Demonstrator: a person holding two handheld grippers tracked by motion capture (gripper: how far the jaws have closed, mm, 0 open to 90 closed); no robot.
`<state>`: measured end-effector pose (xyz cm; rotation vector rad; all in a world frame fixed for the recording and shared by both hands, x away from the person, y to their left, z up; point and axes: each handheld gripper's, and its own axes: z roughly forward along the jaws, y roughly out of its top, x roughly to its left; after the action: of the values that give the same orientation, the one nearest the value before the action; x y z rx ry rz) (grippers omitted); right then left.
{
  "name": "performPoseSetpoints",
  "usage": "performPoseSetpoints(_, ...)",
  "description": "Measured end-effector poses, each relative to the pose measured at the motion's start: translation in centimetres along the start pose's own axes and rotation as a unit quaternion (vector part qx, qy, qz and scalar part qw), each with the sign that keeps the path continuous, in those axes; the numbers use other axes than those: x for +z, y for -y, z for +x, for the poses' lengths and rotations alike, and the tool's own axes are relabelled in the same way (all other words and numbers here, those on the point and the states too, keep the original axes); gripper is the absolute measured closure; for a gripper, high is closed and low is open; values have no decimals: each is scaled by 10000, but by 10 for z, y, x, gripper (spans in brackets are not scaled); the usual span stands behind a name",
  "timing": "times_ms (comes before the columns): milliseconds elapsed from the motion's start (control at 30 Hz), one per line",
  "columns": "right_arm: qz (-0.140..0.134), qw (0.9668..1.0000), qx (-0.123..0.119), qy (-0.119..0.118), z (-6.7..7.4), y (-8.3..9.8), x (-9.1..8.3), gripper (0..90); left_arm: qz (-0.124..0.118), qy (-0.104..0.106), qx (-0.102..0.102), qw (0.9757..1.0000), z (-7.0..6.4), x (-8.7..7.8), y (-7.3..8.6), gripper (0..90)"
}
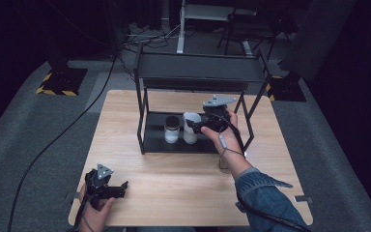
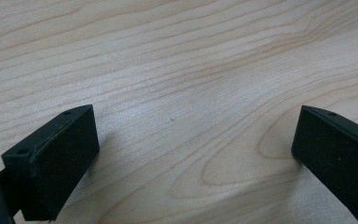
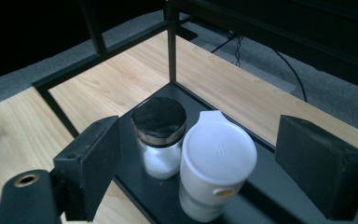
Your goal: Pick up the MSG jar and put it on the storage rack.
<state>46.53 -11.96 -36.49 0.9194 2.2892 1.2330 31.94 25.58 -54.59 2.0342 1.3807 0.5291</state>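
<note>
A white cup with a white lid [image 3: 216,154] and a glass jar with a black lid [image 3: 161,135], holding white powder, stand side by side on the lower shelf [image 3: 261,191] of a black metal rack. In the high view the cup [image 1: 190,129] is to the right of the jar [image 1: 172,130]. My right gripper [image 3: 209,163] hangs open just above and in front of the cup, its pads apart from it. It reaches into the rack from the right [image 1: 192,126]. My left gripper [image 1: 121,185] rests open at the table's near left corner, with bare wood between its pads [image 2: 193,158].
The black rack [image 1: 140,111] stands at the back middle of the wooden table [image 1: 183,183], with a top shelf [image 1: 200,67] overhanging the lower one and thin uprights at the corners. Cables trail across the grey floor to the left.
</note>
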Motion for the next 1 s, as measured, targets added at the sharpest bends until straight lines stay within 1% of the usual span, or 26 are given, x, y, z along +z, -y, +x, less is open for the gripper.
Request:
performPoseSetpoints(300, -118, 9999, -10, -50, 6, 5, -32, 147, 1, -2, -8, 10000, 0, 0, 0, 2)
performPoseSetpoints(500, -241, 9995, -120, -152, 16, 7, -52, 146, 2, -2, 4, 10000, 0, 0, 0, 2)
performPoseSetpoints(700, -325, 9991, -168, -232, 24, 11, -69, 146, -3, -2, -4, 10000, 0, 0, 0, 2)
performPoseSetpoints(1000, -389, 9984, -271, -315, 34, 16, -89, 145, 0, -9, 0, 10000, 0, 0, 0, 2)
